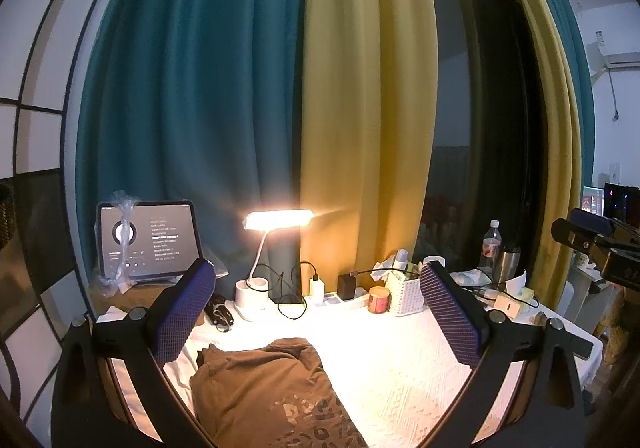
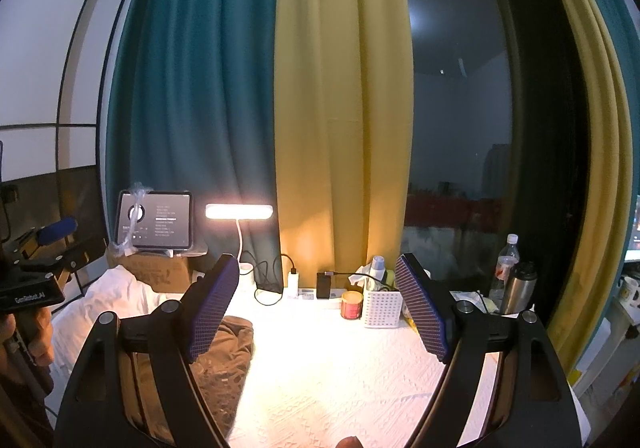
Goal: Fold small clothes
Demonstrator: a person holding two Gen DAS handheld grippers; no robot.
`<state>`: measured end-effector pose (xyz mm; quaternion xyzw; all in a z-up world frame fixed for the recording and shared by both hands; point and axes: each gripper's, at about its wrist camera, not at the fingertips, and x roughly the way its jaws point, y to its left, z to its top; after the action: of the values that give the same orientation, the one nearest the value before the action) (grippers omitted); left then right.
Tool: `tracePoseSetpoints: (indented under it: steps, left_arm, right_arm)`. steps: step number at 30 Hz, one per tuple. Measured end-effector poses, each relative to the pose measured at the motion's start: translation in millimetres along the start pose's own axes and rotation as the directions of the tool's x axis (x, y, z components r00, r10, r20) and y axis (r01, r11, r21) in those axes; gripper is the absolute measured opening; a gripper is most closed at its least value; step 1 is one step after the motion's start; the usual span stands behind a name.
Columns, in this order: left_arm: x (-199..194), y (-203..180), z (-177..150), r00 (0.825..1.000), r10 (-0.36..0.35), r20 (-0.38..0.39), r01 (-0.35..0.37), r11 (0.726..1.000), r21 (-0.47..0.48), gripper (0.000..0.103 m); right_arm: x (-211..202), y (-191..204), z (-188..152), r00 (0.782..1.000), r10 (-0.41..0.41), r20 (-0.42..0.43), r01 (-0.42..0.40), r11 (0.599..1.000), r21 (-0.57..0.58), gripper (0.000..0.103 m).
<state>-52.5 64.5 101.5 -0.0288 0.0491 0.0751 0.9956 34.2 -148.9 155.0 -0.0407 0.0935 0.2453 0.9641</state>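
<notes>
Brown garment (image 1: 264, 392) lies rumpled on the white-covered desk (image 1: 400, 368), long axis running away from the viewer — directly below the left tongs (image 1: 316, 312), down-left of the right tongs (image 2: 316, 312). Both tongs spread wide, holding nothing; left is nearer.

The table had a white textured cloth (image 1: 400, 368) over it, with a crumpled brown printed garment (image 1: 260, 388) lying on top.
</notes>
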Motion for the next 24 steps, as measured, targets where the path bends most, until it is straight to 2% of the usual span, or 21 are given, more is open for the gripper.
tracePoseSetpoints:
  steps: [24]
  left_arm:
    - [7,3,-1,1.000,0.007,0.004,-0.007,1.000,0.006,0.101]
  right_arm:
    - [16,-5,-5,1.000,-0.006,-0.026,0.006,1.000,-0.009,0.083]
